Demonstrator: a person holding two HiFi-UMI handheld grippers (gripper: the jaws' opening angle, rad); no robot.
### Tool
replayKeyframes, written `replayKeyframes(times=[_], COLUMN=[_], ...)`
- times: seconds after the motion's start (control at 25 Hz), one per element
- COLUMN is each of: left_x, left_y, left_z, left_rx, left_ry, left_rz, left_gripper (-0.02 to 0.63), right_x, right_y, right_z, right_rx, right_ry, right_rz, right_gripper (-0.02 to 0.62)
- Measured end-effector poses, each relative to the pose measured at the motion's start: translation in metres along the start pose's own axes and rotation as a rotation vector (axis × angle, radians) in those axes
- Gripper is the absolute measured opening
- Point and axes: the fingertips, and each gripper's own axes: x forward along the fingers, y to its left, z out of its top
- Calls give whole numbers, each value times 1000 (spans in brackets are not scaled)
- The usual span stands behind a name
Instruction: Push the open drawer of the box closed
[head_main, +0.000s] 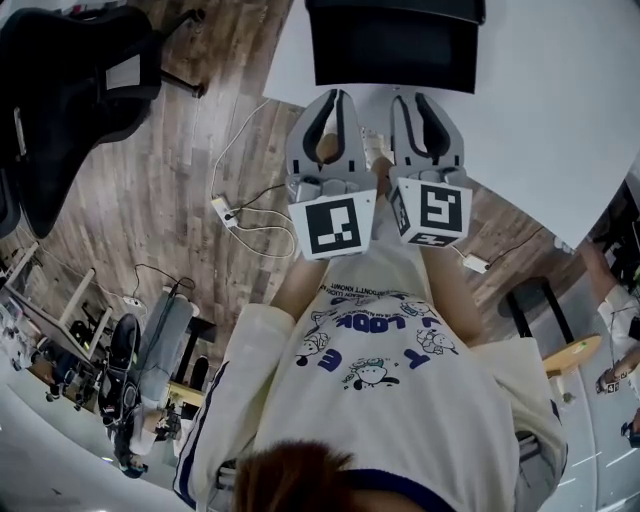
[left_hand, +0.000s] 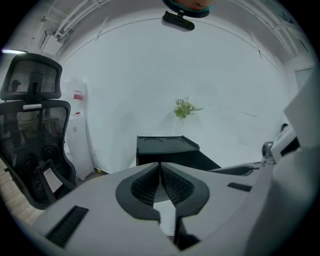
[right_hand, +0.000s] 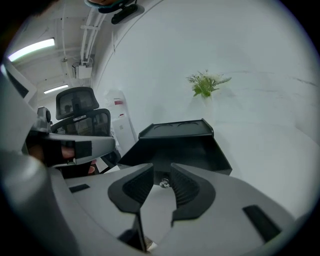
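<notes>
the only print that reads is an upside-down "look" on the person's shirt (head_main: 400, 395).

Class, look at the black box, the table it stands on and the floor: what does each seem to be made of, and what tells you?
Box: probably moulded plastic, matt black, with smooth panels and a raised rim.
Table: smooth, plain white top, maybe laminate; hard to tell.
Floor: wood or wood-look planks, with grain and joints showing.
</notes>
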Motion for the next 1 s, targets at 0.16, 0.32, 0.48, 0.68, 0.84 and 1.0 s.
replayKeyframes(times=[0.16,0.32,0.48,0.68,0.84,1.0], left_x=[2,5,9,12,13,12], left_y=[-1,-6,-7,-6,-4,-2], left_z=[-4,-13,-21,-26,-28,-29], left_rx=[-6,0,-14,-19,-18,-24], left_ry=[9,36,52,63,73,77], left_rz=[-7,-31,-38,-36,-30,-23], left_gripper=[21,21,21,21,21,21], right_x=[4,12,22,27,30,29], right_y=[-3,-5,-7,-8,-8,-6], right_z=[-9,-18,-31,-40,-43,-43], right_rx=[7,14,21,27,29,19], right_ry=[24,48,80,105,118,121], right_rz=[-12,-15,-19,-14,-9,-3], right_gripper=[118,118,121,121,117,91])
